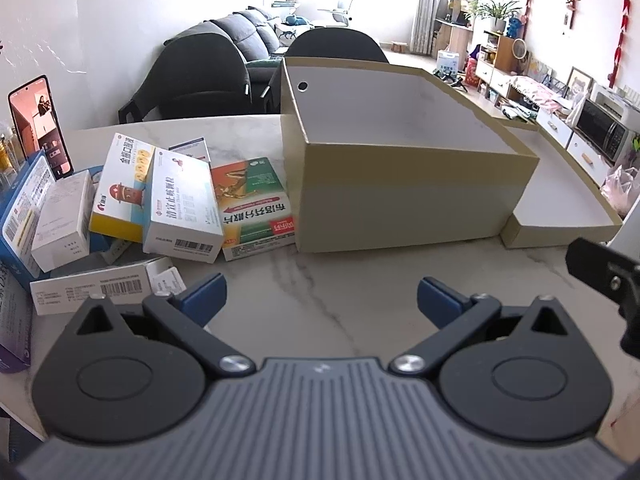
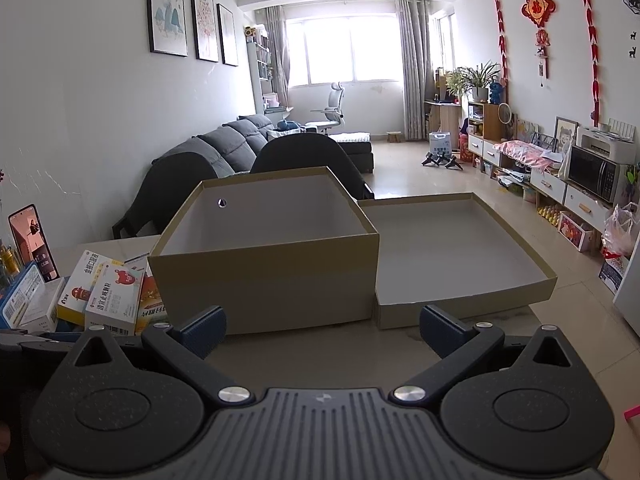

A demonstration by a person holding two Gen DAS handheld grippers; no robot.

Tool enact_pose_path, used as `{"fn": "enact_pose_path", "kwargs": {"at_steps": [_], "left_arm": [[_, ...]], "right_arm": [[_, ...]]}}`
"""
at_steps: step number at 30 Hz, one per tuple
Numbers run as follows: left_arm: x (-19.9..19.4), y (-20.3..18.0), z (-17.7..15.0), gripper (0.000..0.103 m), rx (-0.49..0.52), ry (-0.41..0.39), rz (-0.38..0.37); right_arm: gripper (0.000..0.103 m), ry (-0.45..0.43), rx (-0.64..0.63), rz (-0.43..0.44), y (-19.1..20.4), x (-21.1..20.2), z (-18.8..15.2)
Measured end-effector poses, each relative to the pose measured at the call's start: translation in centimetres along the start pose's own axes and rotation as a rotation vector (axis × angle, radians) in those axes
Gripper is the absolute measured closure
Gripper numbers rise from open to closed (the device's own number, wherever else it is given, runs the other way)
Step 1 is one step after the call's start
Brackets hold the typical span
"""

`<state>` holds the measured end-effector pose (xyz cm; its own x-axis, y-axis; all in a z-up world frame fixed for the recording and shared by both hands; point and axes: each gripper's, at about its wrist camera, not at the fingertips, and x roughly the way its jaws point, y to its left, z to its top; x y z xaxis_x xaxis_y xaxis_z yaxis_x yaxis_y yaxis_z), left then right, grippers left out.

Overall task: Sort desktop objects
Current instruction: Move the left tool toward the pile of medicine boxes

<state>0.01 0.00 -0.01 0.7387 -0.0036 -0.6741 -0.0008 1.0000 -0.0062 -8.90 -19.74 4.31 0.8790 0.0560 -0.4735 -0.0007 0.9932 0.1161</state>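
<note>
A pile of medicine boxes lies on the left of the marble table [image 1: 320, 280]: a yellow box [image 1: 120, 192], a white-blue box [image 1: 182, 212], an orange-green box [image 1: 252, 204] and a flat white box [image 1: 96, 292] nearest me. An empty tan cardboard box [image 1: 404, 184] [image 2: 264, 276] stands mid-table, its lid [image 1: 560, 204] [image 2: 460, 260] lying upturned to its right. My left gripper [image 1: 320, 300] hovers open over bare table in front of the box. My right gripper [image 2: 322, 330] is open too, nothing between its fingers, facing the seam between box and lid.
A phone [image 1: 40, 128] leans upright at the far left behind the pile. A blue carton [image 1: 20, 208] stands beside it. Dark chairs [image 1: 192, 76] sit behind the table. Part of the right gripper [image 1: 604, 280] shows at the right edge of the left wrist view.
</note>
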Motion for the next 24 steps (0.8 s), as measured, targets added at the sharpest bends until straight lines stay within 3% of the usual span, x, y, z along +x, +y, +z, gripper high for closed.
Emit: {"fn": "enact_pose_path", "kwargs": {"at_steps": [7, 12, 24], "left_arm": [[-0.2, 0.4, -0.2, 0.000, -0.027, -0.015, -0.035], [0.5, 0.4, -0.2, 0.000, -0.011, -0.006, -0.036], [0.3, 0.4, -0.1, 0.000, -0.009, -0.009, -0.030]], "right_arm": [[0.000, 0.047, -0.040, -0.066, 1.8, -0.2, -0.7], [0.000, 0.105, -0.004, -0.057, 0.6, 1.7, -0.3], [0.000, 0.108, -0.010, -0.060, 0.8, 2.3, -0.3]]}}
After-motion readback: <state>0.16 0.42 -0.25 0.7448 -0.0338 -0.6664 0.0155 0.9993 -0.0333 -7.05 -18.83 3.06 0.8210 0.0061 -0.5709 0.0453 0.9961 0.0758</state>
